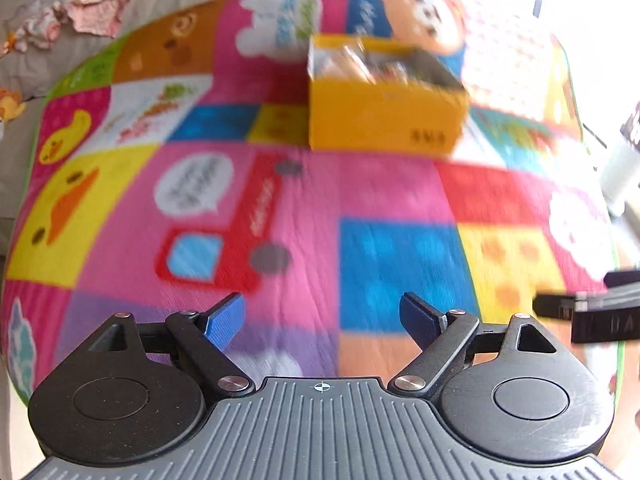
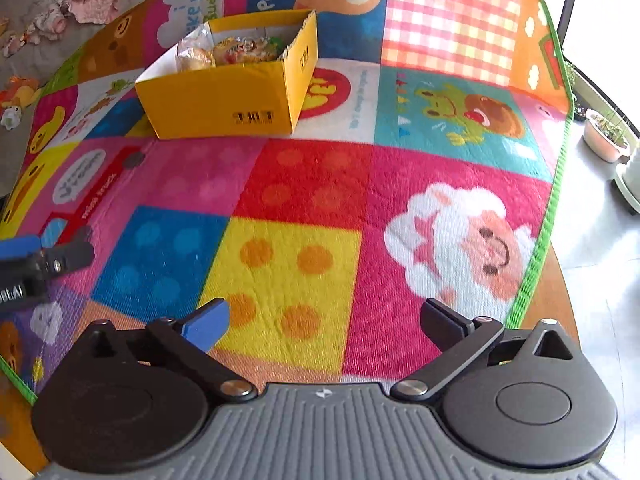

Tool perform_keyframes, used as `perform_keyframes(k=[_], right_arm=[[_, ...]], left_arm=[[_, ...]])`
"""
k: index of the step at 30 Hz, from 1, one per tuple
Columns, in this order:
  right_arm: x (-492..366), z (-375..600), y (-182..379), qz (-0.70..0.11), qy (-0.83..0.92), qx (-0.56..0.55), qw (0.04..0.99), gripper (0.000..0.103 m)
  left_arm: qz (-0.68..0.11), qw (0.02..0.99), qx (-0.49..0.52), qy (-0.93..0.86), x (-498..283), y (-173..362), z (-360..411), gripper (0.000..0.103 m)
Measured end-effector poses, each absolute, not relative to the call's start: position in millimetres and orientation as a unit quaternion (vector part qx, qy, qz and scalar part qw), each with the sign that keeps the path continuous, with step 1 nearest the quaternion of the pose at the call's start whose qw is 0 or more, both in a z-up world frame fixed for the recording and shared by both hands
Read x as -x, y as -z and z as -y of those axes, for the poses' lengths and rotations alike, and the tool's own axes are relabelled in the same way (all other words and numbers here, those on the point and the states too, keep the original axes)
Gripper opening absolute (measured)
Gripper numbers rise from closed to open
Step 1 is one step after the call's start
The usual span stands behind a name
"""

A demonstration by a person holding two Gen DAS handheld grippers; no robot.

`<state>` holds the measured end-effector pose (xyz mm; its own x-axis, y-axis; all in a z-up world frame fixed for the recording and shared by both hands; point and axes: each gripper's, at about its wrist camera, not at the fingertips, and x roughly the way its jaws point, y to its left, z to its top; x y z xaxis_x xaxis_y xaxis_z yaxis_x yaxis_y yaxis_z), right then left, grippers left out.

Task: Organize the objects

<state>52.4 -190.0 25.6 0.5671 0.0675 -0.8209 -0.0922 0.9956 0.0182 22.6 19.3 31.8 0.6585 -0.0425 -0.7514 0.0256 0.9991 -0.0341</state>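
- The left gripper (image 1: 322, 316) is spread wide, its two blue-padded fingers (image 1: 224, 322) well apart with nothing between them.
- The right gripper (image 2: 326, 322) is likewise spread wide and holds nothing; one finger pad shows blue, the other looks dark (likely in shadow).
- In the right wrist view, the left gripper's tip shows at the left edge, level with the right gripper and well apart from it.

Packets (image 2: 236, 50) in box (image 2: 224, 100) on mat (image 2: 320, 184)
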Motion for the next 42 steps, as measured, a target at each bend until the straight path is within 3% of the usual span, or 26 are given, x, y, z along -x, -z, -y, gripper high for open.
perform_keyframes(k=[3,8,10,21,42], right_arm=[[-50,186,-20,-0.455,-0.039,0.006,0.889,0.103],[-60,173,-4,-0.412,-0.038,-0.005,0.911,0.103],[-53,167,5,-0.367,-0.047,0.041,0.928,0.103],[-67,235,1,-0.381,0.024,0.000,0.924,0.103],[-12,192,15,-0.308,-0.034,0.049,0.949,0.103]], left_arm=[[-0.407,0.913,0.002,0.019,-17,-20,-15,0.090],[-0.377,0.926,-0.006,0.034,-21,-10,-11,0.101],[-0.360,0.933,-0.008,0.030,-18,-6,-7,0.102],[-0.352,0.936,0.003,0.027,-26,-6,20,0.102],[-0.323,0.946,-0.003,0.009,-17,1,8,0.103]])
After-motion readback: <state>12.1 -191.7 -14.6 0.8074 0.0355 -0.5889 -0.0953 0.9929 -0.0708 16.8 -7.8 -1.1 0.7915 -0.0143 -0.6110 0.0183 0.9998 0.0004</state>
